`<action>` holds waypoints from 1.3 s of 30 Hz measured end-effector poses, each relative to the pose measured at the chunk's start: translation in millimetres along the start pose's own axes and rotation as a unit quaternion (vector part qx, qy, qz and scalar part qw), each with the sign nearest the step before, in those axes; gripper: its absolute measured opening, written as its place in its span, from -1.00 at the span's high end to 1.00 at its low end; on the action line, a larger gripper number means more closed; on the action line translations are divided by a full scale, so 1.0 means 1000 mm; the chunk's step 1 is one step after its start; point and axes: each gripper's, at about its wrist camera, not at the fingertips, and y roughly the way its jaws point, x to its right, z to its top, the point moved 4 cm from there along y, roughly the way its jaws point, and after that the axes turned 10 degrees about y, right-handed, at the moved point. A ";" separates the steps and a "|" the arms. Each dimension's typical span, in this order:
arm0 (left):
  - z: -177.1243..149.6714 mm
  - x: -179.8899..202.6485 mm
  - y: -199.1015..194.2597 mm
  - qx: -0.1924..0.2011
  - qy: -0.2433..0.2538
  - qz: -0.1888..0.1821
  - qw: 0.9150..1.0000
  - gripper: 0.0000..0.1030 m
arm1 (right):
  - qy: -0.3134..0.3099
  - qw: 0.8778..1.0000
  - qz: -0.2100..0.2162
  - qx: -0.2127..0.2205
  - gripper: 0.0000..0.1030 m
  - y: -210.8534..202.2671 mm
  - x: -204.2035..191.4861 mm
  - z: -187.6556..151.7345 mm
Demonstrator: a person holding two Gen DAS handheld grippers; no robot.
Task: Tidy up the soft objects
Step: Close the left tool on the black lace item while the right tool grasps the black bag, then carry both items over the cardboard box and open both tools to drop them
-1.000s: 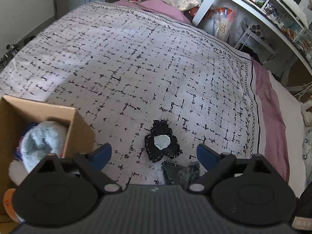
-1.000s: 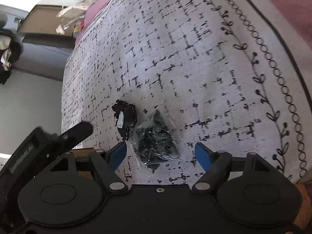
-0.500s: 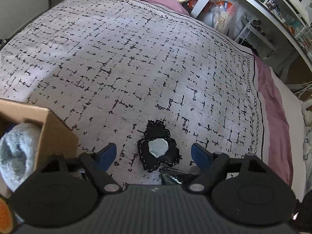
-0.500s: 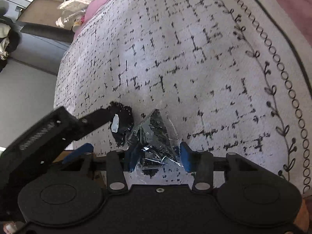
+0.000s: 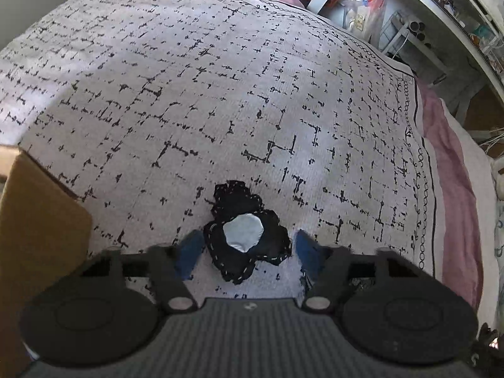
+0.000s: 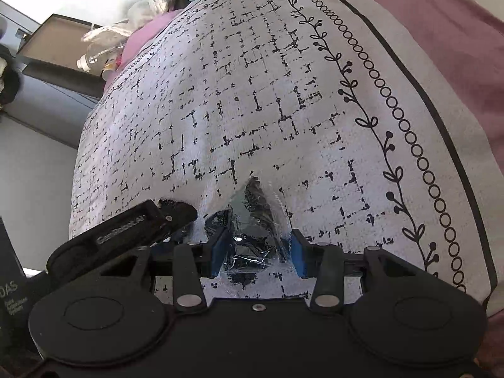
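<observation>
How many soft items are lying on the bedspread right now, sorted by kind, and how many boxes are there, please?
Black fabric piece with a pale centre: 1, between the open left claw fingers.
Clear plastic bag of dark contents: 1, gripped by the right claw.
Cardboard box: 1.
Total: 3.

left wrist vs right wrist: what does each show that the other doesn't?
Left wrist only: brown cardboard box at the left edge, cluttered white shelving, and the left gripper with its jaws open around the black fabric piece with a white patch.

Right wrist only: right gripper, jaws shut on the clear plastic bag of dark items.

Both: the white black-patterned bedspread.
</observation>
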 end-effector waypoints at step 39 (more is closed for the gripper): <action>-0.039 -0.023 -0.159 0.089 -0.009 -0.003 0.996 0.22 | -0.156 0.981 0.047 0.102 0.19 -0.100 -0.045 -0.043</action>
